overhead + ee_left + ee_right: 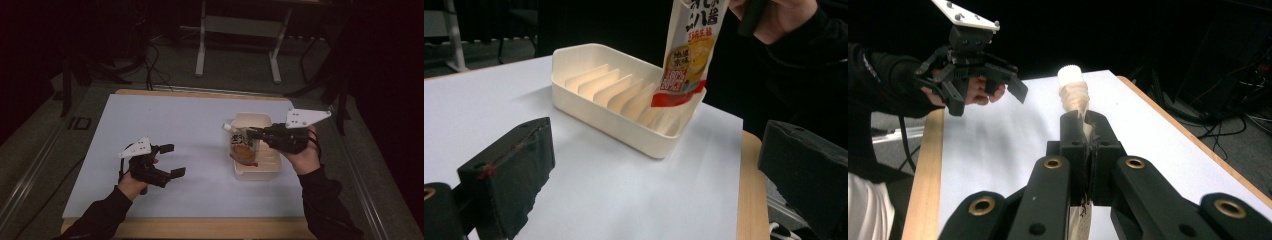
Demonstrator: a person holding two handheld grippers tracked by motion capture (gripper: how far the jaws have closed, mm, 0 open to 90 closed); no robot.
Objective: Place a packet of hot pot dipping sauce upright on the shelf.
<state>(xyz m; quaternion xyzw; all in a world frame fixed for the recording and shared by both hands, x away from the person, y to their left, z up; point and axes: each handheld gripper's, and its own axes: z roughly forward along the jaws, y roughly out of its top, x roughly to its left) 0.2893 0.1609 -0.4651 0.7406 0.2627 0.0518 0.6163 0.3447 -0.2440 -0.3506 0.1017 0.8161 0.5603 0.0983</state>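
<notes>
A cream tray [272, 170] with slanted dividers [616, 90] stands on the right half of the white table. My right gripper [254, 133] is shut on the top of a spouted pouch [244, 146] with a white cap [1069, 74], holding it upright over the tray's near end. The pouch [689, 50] has an orange and red label, and its bottom edge hangs just above the dividers. My left gripper [172, 160] stands open over the left part of the table with nothing between its fingers [511, 175].
A white sheet [190, 145] covers the table, with a wooden edge [200, 227] along the front. Table legs and cables stand on the dark floor beyond the far edge.
</notes>
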